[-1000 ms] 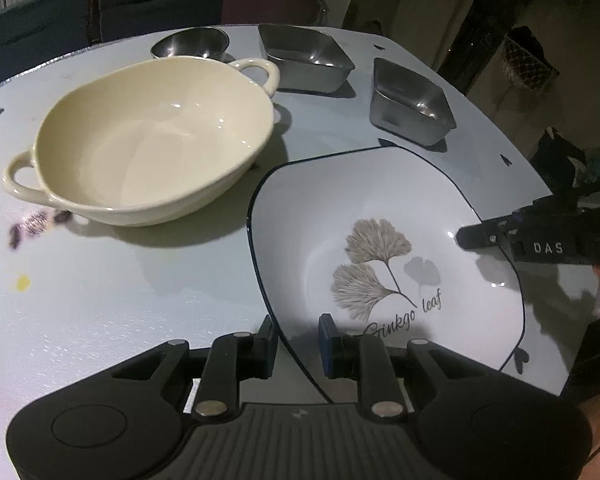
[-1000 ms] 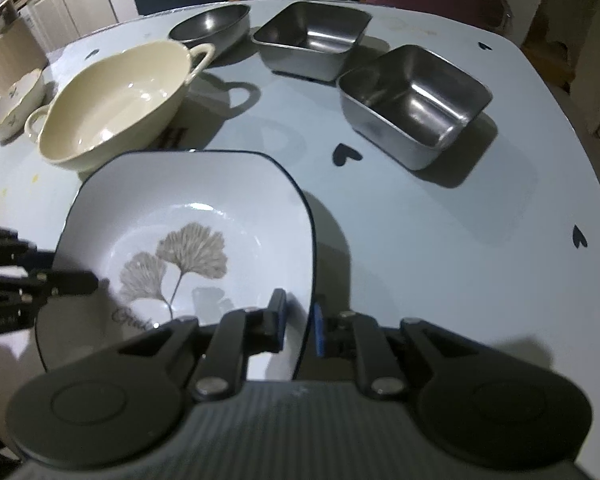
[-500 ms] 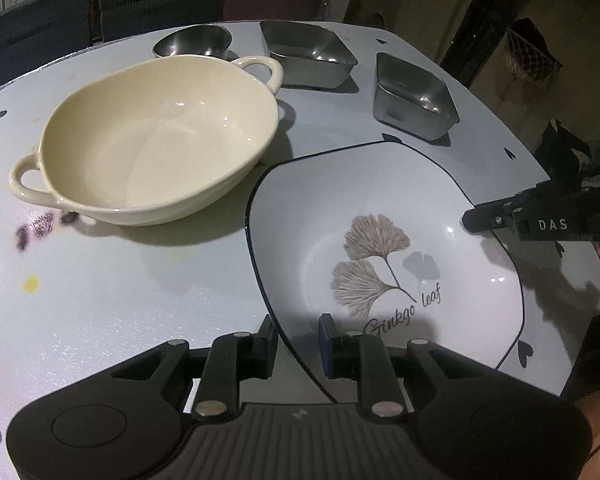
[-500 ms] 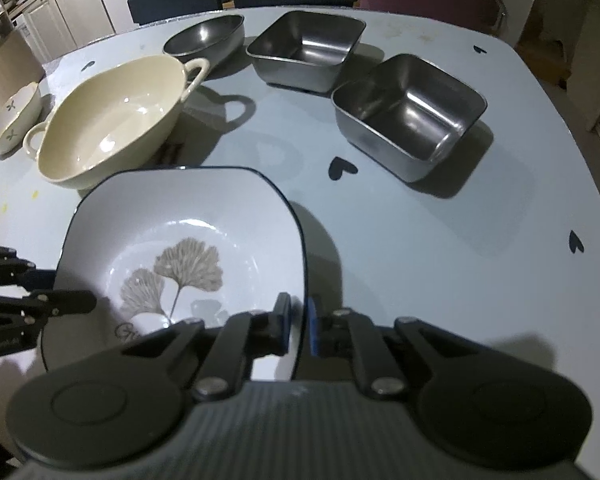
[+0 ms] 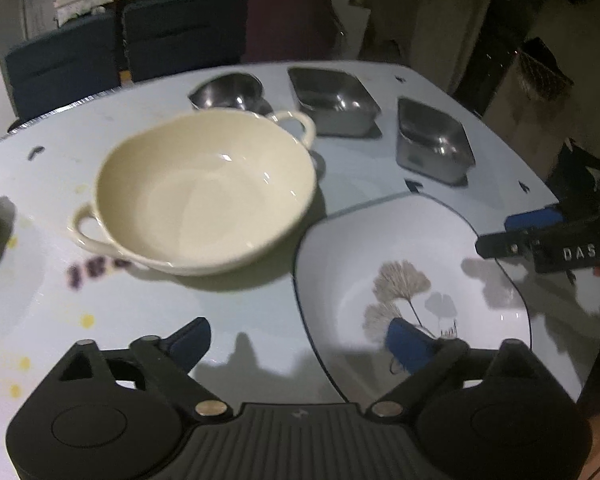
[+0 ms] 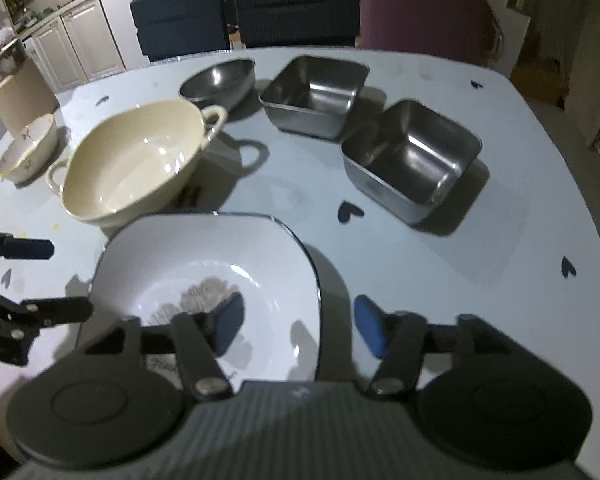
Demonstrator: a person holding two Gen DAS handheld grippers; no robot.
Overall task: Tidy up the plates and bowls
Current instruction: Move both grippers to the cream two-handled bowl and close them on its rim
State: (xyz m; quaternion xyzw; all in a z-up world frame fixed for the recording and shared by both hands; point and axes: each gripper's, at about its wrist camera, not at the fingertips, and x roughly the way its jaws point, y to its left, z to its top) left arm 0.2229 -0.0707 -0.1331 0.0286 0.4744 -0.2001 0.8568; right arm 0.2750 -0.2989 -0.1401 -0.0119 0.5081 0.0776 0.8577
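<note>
Left tongs (image 5: 300,342): spread wide, straddling the near rim of the square plate (image 5: 412,280), gripping nothing.
Right tongs (image 6: 298,326): spread, astride the plate's right edge.
Square plate: flat on the surface (image 6: 440,264), just beside the cream bowl (image 5: 204,192).
Steel bowls (image 6: 412,160): beyond the plate.

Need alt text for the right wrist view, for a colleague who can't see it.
Open right gripper straddles the near rim of a white leaf-print plate on a pale table. Behind: cream two-handled bowl, three steel bowls. Left gripper enters at left.
</note>
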